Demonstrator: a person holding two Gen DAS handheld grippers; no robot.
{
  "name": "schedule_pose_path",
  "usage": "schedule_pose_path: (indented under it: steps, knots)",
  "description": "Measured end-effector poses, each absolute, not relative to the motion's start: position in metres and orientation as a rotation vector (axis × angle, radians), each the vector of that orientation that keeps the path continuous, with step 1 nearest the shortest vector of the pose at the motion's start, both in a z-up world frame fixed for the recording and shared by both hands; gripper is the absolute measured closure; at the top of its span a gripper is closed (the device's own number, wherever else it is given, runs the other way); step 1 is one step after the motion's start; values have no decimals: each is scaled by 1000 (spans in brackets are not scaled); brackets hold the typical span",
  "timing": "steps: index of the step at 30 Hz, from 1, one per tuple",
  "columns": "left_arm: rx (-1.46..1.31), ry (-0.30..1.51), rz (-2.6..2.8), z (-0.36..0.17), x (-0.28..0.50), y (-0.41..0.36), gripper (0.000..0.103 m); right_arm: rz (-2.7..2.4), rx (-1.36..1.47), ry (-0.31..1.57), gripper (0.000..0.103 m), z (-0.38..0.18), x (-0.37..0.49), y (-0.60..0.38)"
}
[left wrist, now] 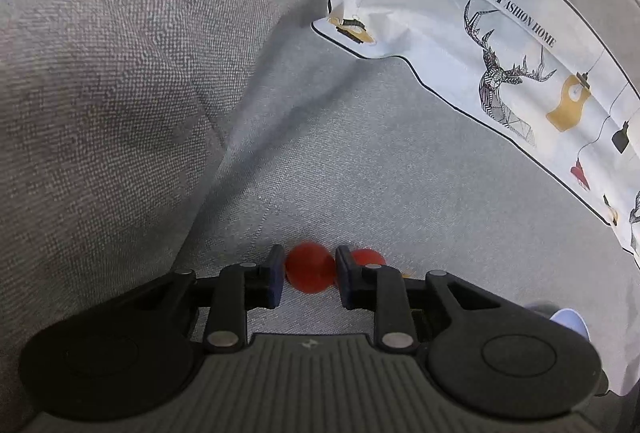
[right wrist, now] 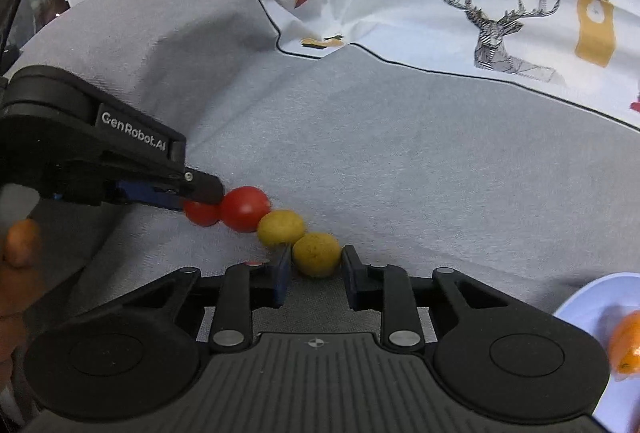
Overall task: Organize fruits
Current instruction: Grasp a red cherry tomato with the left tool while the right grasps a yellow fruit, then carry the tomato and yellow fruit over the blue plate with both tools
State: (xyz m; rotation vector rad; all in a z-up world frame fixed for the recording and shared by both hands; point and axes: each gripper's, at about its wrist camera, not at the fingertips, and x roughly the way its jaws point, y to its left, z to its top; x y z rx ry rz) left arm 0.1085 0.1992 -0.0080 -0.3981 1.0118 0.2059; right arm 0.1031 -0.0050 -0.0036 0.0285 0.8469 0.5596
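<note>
Four small round fruits lie in a row on grey sofa fabric. My left gripper is closed around a red fruit; a second red fruit sits just right of its right finger. In the right wrist view the left gripper comes in from the left, on the smaller red fruit, which touches a larger red one. Then come a yellow fruit and another yellow fruit. My right gripper is closed around that last yellow fruit.
A white cloth printed with a deer and "FASHION HOME" drapes over the sofa back. A pale blue plate holding an orange fruit sits at the lower right. A sofa cushion rises on the left.
</note>
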Motion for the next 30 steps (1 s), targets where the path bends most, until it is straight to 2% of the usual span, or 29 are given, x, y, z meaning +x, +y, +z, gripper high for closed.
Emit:
schedule_pose_path:
  steps: [5, 11, 17, 30]
  knots:
    - [-352, 984, 198, 5, 93, 192, 74, 532, 5, 858, 75, 8, 97, -11]
    - [-296, 1100, 185, -10, 87, 182, 73, 514, -40, 943, 75, 3, 93, -15]
    - [-184, 1121, 170, -17, 91, 168, 72, 510, -39, 928, 75, 2, 90, -13]
    - [-165, 1086, 165, -2, 85, 165, 73, 472, -8, 832, 75, 36, 74, -37]
